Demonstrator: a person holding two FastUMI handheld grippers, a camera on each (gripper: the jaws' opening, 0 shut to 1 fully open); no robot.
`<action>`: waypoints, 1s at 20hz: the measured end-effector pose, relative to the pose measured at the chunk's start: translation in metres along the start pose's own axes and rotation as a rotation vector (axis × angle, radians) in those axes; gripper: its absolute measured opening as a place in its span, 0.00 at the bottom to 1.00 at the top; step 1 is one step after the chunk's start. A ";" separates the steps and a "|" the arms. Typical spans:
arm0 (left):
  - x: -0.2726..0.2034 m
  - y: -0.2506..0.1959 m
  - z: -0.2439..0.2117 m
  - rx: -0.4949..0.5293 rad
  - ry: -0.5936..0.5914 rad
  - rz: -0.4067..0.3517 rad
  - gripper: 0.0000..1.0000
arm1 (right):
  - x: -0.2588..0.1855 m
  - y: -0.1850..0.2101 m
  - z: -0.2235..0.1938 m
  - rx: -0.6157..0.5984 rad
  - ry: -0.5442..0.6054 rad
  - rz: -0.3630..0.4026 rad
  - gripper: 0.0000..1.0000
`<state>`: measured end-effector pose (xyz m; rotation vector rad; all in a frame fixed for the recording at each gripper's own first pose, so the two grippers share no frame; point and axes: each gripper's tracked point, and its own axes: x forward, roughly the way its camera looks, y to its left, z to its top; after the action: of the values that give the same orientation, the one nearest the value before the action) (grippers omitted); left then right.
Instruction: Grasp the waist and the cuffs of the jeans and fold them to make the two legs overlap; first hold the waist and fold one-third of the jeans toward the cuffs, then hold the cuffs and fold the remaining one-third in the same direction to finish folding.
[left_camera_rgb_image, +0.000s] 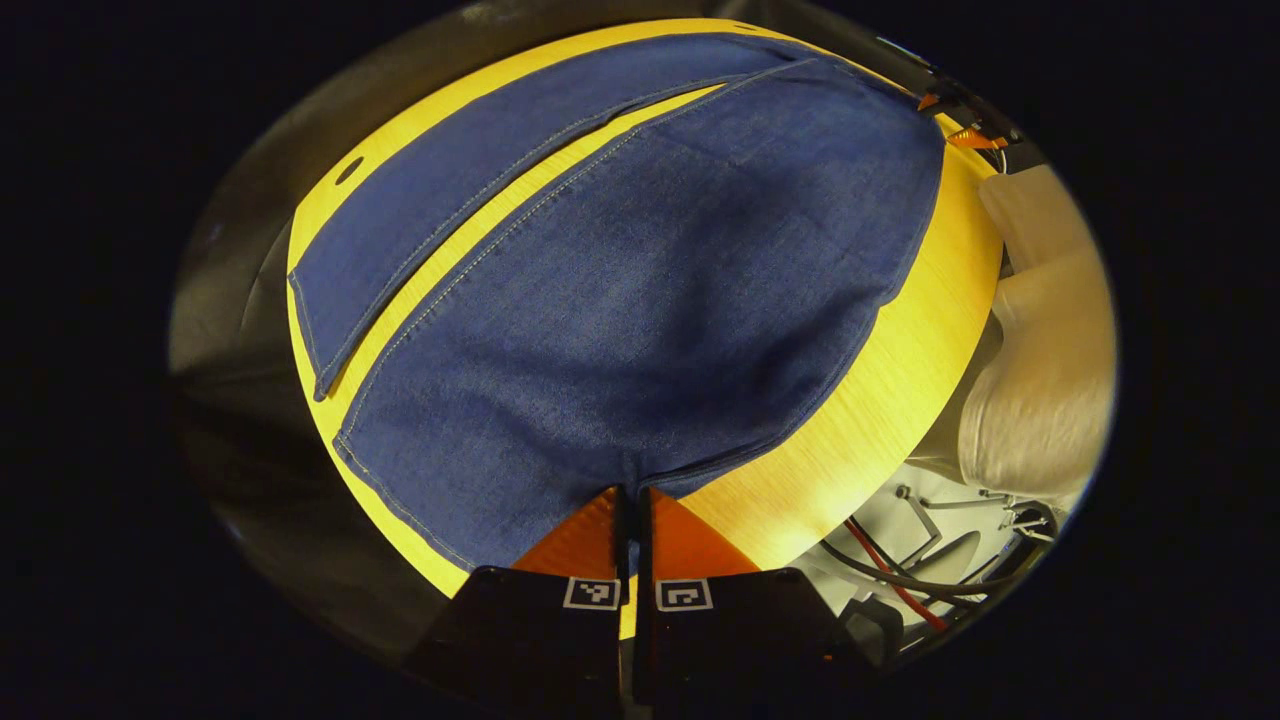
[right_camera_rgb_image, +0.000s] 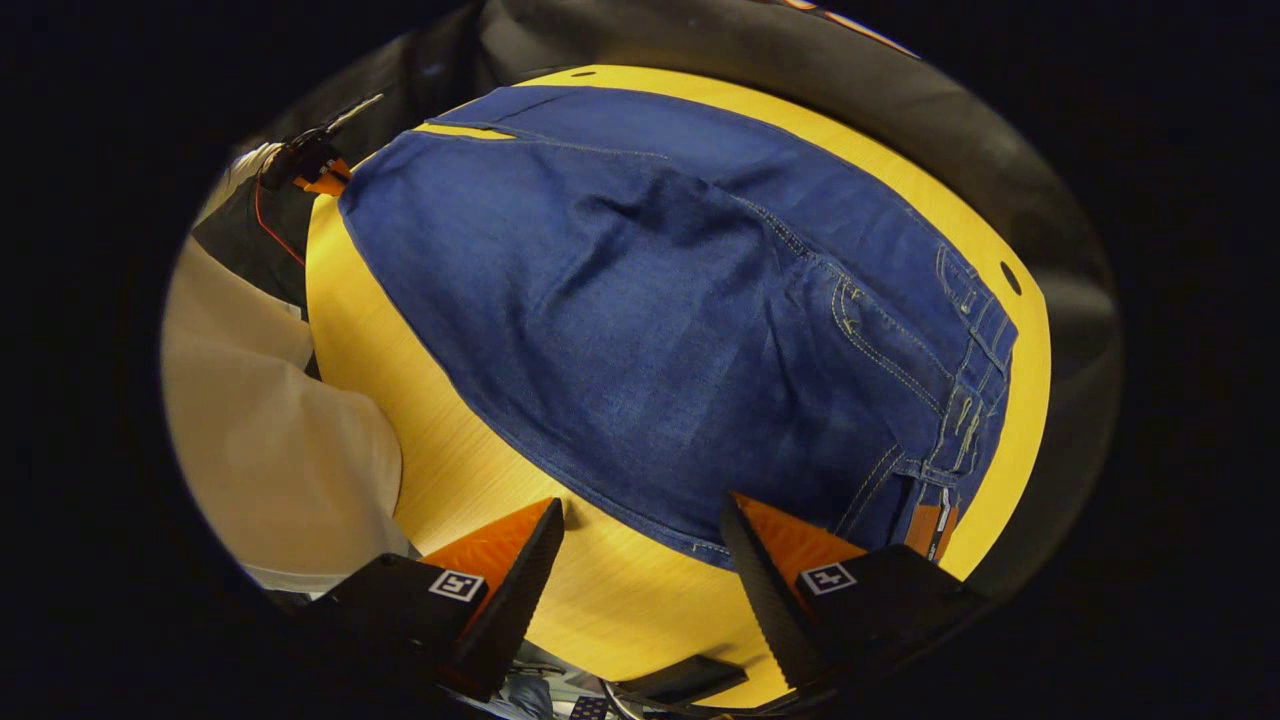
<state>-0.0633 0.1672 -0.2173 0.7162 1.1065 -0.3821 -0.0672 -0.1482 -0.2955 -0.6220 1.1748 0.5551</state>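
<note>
jeans (right_camera_rgb_image: 680, 330) waist patch (right_camera_rgb_image: 933, 528), unreadable

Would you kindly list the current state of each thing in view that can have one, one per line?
jeans: spread flat on the table, legs apart, not yet folded.
left gripper: shut on the near edge of one leg of the jeans.
right gripper: open, fingers apart at the near edge of the jeans by the waist, gripping nothing.
table: bare wood showing around the jeans.
</note>
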 end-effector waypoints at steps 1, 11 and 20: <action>0.000 0.000 0.000 0.004 0.007 -0.005 0.00 | 0.002 -0.002 0.000 -0.010 0.008 -0.012 0.99; 0.003 0.000 0.000 0.024 0.033 -0.012 0.00 | 0.003 -0.012 0.010 -0.061 0.047 -0.032 0.63; 0.003 0.001 0.001 -0.044 -0.026 0.037 0.00 | 0.006 -0.023 0.018 0.064 0.021 -0.124 0.17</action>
<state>-0.0607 0.1670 -0.2191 0.6905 1.0728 -0.3337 -0.0379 -0.1518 -0.2929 -0.6423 1.1611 0.4054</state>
